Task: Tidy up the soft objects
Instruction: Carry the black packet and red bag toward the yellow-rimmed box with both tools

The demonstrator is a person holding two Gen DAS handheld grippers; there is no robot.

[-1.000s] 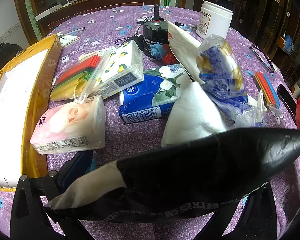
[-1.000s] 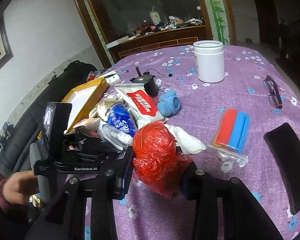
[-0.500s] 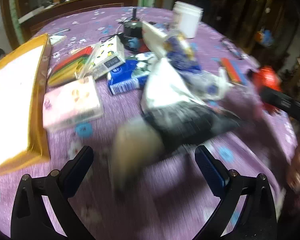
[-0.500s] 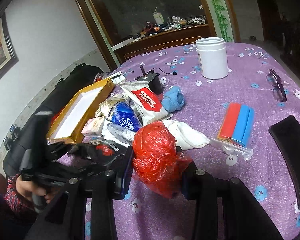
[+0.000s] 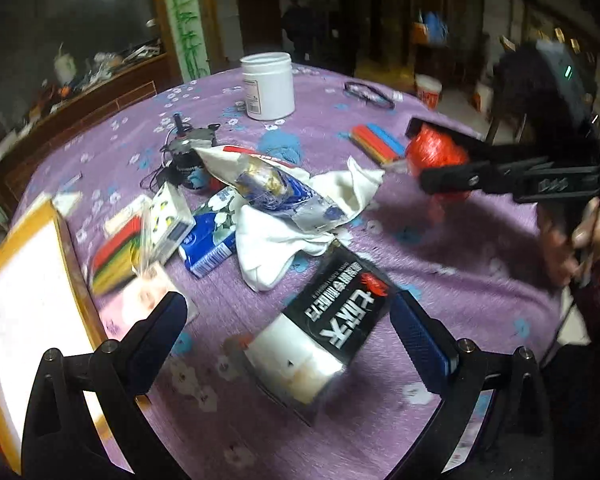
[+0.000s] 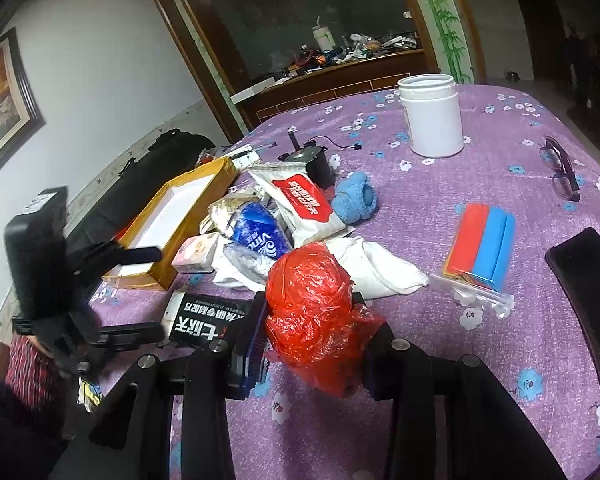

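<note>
My left gripper (image 5: 288, 306) is open and hovers over a black-and-white packet (image 5: 332, 320) that lies flat on the purple tablecloth; neither finger touches it. The same packet (image 6: 204, 316) shows beside my left gripper (image 6: 152, 292) in the right wrist view. My right gripper (image 6: 308, 332) is shut on a crumpled red plastic bag (image 6: 312, 296) held above the cloth; the bag (image 5: 436, 152) and gripper also appear at the right of the left wrist view. A heap of soft things sits mid-table: a white cloth (image 5: 268, 248), a blue wrapped tissue pack (image 6: 260, 236) and a blue fuzzy sock (image 6: 356, 200).
A yellow box (image 5: 72, 264) with a white inside lies at the left edge. Tissue packs (image 5: 208, 248), a black motor (image 5: 184, 160), a white jar (image 6: 432, 116), glasses (image 6: 560, 168), red and blue strips (image 6: 484, 244) and a flat black object (image 6: 580, 280) lie around.
My left gripper has let go of the black-and-white packet, which now lies on the cloth, and the gripper has lifted and rolled. The right gripper keeps still with the red bag.
</note>
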